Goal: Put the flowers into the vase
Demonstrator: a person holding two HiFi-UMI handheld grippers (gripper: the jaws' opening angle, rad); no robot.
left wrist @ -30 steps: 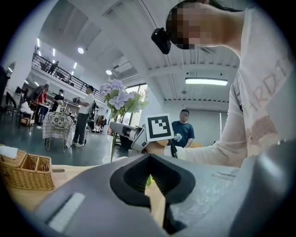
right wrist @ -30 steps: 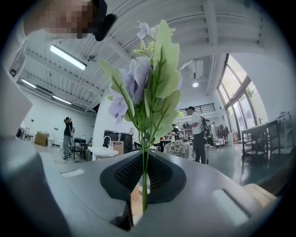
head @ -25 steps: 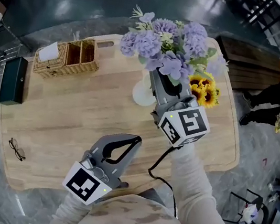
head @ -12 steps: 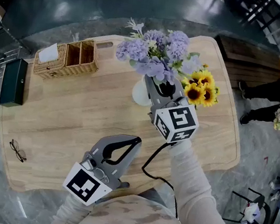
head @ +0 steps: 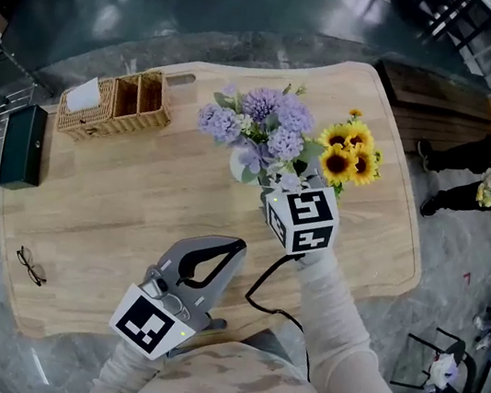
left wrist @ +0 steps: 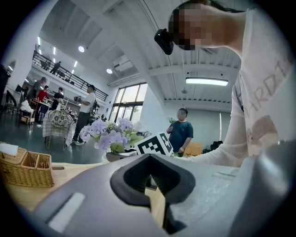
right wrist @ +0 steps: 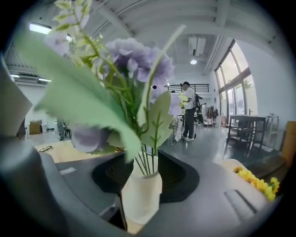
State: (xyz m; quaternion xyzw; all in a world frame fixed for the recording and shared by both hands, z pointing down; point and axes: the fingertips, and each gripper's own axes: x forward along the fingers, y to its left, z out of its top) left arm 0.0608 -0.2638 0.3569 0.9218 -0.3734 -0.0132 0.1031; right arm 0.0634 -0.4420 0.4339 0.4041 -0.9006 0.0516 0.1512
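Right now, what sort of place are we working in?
Probably a large café-style hall: a wooden table with a wicker basket, tall windows, an upper railed walkway, and people standing about.

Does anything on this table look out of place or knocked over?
Nothing looks spilled or toppled. The oddest thing is a pair of eyeglasses lying alone near the table edge; the sunflowers sit beside the vase, not in it.
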